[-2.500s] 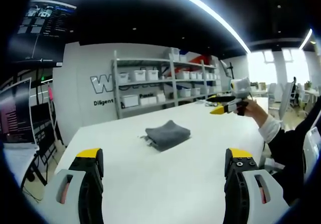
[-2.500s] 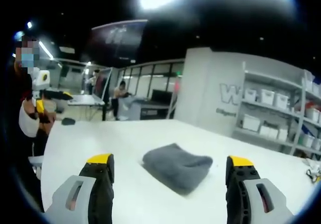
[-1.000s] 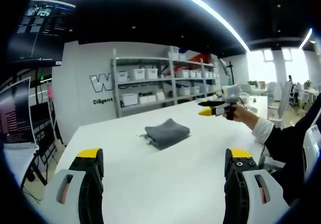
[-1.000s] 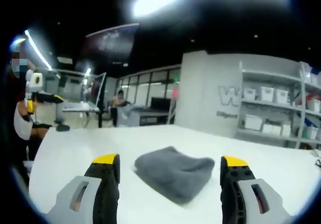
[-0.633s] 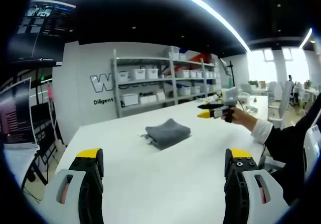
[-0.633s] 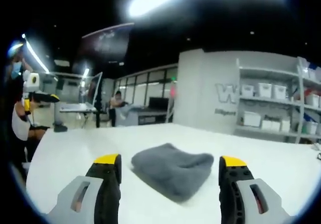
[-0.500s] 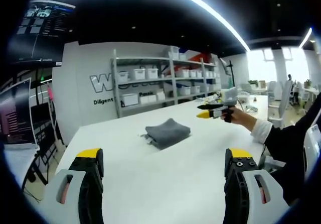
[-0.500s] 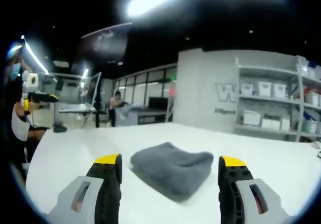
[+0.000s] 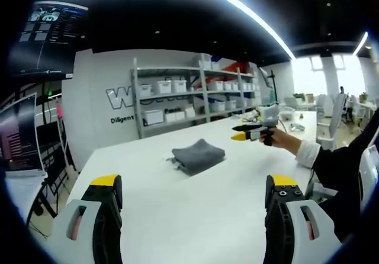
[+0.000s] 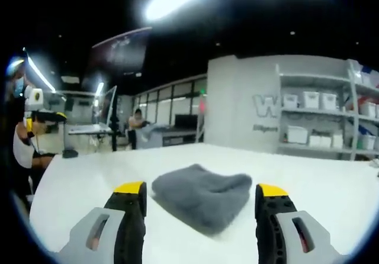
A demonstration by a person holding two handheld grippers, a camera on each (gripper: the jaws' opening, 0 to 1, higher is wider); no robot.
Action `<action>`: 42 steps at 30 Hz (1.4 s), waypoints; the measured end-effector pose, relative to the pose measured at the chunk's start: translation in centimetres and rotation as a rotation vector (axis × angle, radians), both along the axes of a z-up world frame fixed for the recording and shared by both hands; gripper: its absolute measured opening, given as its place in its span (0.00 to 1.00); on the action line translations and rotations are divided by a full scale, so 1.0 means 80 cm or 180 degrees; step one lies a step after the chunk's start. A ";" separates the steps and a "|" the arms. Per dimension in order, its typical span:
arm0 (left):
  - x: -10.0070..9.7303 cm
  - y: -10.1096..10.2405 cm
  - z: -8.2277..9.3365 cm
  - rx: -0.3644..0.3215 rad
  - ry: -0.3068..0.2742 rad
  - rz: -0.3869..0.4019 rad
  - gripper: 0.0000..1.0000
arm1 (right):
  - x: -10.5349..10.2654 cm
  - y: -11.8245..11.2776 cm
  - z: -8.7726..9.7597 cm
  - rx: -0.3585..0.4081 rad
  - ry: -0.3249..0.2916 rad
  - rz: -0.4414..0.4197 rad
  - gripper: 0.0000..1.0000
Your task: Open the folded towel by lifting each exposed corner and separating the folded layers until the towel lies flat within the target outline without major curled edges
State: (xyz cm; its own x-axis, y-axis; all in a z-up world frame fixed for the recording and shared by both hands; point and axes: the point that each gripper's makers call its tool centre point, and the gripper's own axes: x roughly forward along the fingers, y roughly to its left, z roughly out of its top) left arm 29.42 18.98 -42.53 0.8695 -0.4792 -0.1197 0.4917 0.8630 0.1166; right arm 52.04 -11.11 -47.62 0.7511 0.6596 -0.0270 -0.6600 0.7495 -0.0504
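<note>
A plain grey towel (image 10: pixel 202 196) lies on a white table (image 9: pixel 195 205); each claw is black, yellow-tipped.

The left gripper (image 9: pixel 192 202) has its 2 jaws wide apart above the white table (image 9: pixel 177 211). The folded grey towel (image 9: pixel 198 156) lies further ahead, and the right gripper (image 9: pixel 241 132) hovers beside it, not touching.
</note>
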 end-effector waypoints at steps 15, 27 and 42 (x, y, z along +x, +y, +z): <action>0.001 0.001 0.000 -0.0009 0.0007 -0.0019 0.99 | 0.002 0.007 -0.020 -0.0101 0.0014 0.0006 0.70; -0.001 0.003 0.000 -0.0026 0.0006 -0.0018 0.99 | 0.004 0.010 -0.035 -0.0177 0.0050 -0.0035 0.68; -0.002 0.002 0.000 0.0001 0.0011 -0.0020 0.99 | 0.014 0.014 -0.055 -0.0270 0.0125 -0.0105 0.65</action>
